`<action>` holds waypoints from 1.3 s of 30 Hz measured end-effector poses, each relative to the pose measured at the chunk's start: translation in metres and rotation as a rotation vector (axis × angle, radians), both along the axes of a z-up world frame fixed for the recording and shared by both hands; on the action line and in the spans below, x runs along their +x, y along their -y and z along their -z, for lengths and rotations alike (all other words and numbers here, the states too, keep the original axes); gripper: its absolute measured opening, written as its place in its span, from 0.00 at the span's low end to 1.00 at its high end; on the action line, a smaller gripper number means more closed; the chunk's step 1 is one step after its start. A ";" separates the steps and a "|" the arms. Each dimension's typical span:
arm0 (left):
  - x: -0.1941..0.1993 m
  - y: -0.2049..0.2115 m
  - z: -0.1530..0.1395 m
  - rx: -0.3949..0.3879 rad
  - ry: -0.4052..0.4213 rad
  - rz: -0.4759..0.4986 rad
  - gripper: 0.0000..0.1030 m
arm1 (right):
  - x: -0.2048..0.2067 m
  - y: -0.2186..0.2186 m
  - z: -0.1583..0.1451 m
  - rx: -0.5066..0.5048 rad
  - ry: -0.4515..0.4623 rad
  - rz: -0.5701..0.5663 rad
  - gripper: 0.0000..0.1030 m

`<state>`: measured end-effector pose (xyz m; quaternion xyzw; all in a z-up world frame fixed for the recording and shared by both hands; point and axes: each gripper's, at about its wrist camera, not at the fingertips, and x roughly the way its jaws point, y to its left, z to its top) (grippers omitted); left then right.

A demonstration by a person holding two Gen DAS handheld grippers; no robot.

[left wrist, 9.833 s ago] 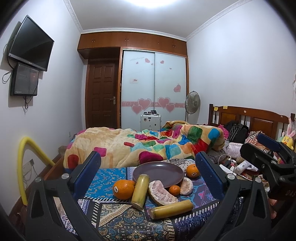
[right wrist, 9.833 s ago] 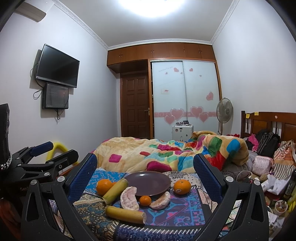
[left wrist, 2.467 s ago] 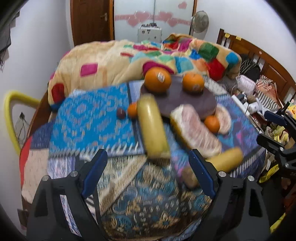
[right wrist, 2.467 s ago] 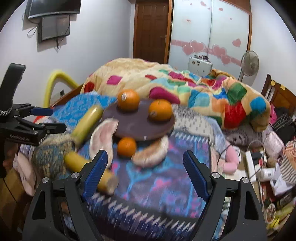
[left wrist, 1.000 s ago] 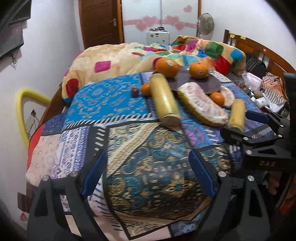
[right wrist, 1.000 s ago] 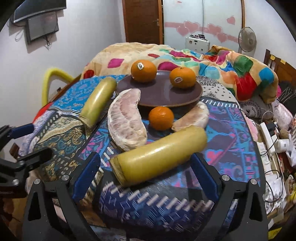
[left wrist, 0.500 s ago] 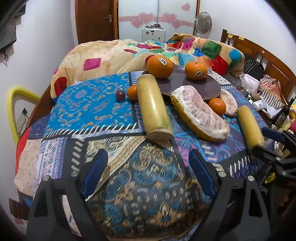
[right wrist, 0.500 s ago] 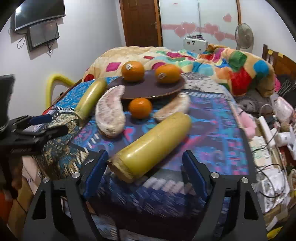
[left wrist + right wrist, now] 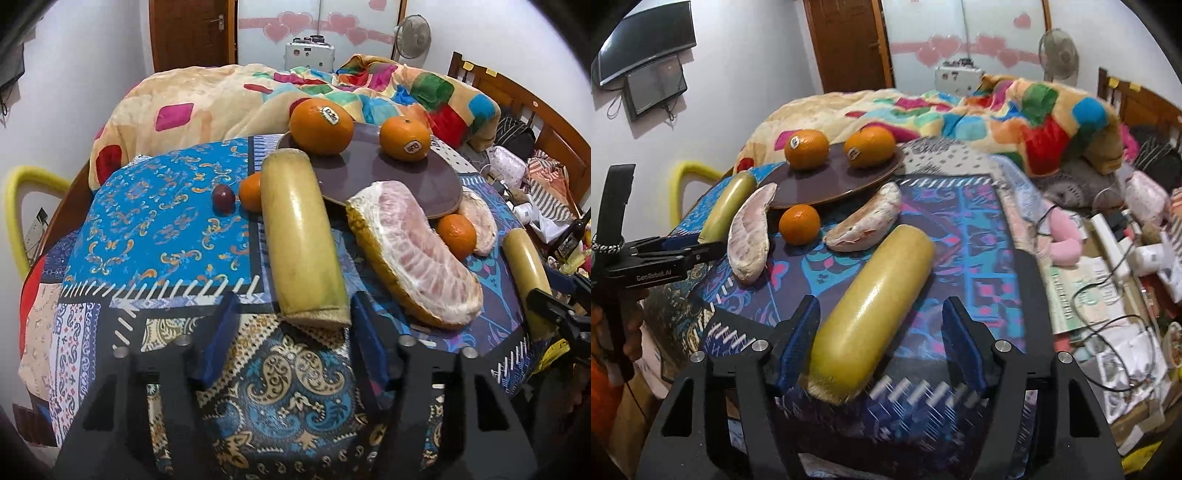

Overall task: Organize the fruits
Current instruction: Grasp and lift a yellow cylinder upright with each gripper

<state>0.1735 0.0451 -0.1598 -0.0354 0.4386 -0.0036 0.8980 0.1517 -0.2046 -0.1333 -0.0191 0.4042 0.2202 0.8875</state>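
Both my tongs parted, each at the end of a yellow cane piece.

My left tongs (image 9: 290,332) gape at the near cane (image 9: 301,240); my right tongs (image 9: 881,339) straddle the other cane (image 9: 873,306), not clamped. Both lie on the desk (image 9: 159,221) before the plate (image 9: 831,181), which holds two oranges (image 9: 806,148).

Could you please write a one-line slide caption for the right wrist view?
Open right gripper straddles a yellow-green sugarcane piece on the patterned cloth; two oranges sit on the brown plate.
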 end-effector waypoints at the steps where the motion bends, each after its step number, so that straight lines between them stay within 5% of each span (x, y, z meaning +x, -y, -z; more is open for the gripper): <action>1: 0.001 -0.002 0.000 -0.014 -0.002 0.008 0.49 | 0.001 -0.001 0.001 0.002 -0.008 -0.007 0.58; 3: 0.000 -0.003 -0.001 -0.032 -0.008 0.022 0.35 | 0.007 -0.008 0.004 -0.001 -0.021 -0.018 0.54; 14: -0.040 -0.011 -0.009 -0.050 -0.055 0.114 0.35 | 0.003 0.000 -0.003 -0.119 -0.011 -0.087 0.34; 28: -0.011 -0.011 -0.010 -0.026 -0.177 0.189 0.45 | 0.025 0.003 -0.005 -0.166 -0.108 -0.133 0.34; 39: 0.020 -0.005 -0.005 -0.008 -0.165 0.208 0.44 | 0.042 -0.011 0.001 -0.194 -0.105 -0.155 0.36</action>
